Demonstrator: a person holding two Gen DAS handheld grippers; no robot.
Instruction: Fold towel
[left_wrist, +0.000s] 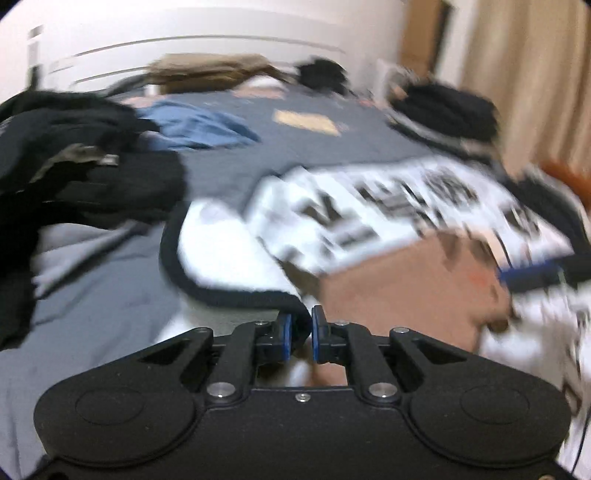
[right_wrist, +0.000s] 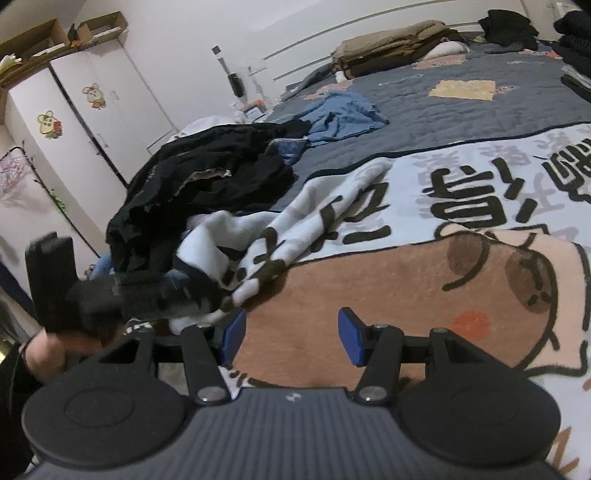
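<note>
Left hand-held gripper (left_wrist: 300, 334) pinching fleecy towel (left_wrist: 236, 258)

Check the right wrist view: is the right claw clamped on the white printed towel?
No. The right claw stands wide open above the white printed towel, with its blue pads apart and nothing between them.

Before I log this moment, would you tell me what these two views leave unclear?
- Left wrist view: motion blur smears the towel print.
- Left claw: nearly closed on the towel's dark hem; grip firmness unclear.
- Right wrist view: towel's far end cut off by the right edge.
- Black clothes pile hides the towel's left corner.
</note>
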